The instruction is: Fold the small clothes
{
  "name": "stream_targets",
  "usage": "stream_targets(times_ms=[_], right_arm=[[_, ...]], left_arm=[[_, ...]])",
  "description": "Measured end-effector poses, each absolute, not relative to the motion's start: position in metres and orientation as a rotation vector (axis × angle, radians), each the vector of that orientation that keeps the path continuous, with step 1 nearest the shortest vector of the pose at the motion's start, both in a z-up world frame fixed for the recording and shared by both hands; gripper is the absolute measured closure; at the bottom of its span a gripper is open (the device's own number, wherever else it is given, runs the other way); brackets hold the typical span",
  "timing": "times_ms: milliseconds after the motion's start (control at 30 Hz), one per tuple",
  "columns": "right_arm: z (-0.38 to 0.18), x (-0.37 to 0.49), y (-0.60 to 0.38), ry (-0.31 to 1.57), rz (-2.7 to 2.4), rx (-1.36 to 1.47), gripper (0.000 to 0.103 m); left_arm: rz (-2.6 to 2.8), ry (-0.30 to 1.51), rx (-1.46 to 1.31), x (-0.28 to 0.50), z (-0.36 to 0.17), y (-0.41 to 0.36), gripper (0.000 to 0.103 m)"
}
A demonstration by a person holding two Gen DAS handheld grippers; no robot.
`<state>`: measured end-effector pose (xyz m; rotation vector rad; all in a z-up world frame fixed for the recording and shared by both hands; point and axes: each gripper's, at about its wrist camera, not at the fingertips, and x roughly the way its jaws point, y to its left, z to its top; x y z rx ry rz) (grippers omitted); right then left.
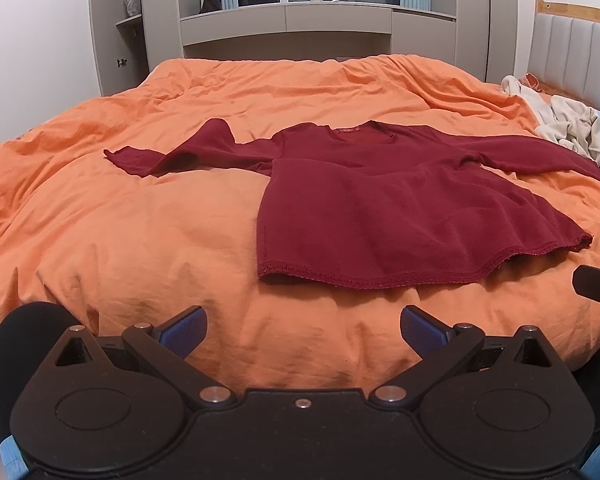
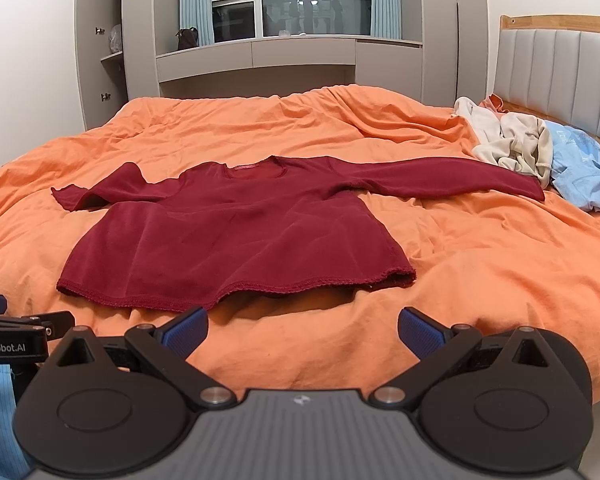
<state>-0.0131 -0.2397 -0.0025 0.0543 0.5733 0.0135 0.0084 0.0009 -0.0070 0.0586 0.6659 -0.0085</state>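
A dark red long-sleeved top lies spread flat on the orange duvet, neckline away from me, hem toward me, both sleeves stretched out sideways; its left sleeve is bent with the cuff turned. It also shows in the right wrist view. My left gripper is open and empty, hovering over the duvet just short of the hem. My right gripper is open and empty, just short of the hem's right part. The left gripper's body shows at the right view's left edge.
A heap of cream clothes and a blue garment lie at the bed's right by the padded headboard. Grey cabinets and a window stand beyond the bed's far edge.
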Motion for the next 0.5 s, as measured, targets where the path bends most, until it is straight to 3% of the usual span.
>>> stream_targets(times_ms=[500], right_arm=[[-0.0022,-0.0109,-0.2376,0.578,0.016,0.056,0.000]], left_arm=[[-0.007,0.670,0.059,0.0101,-0.0066,0.0021,0.000]])
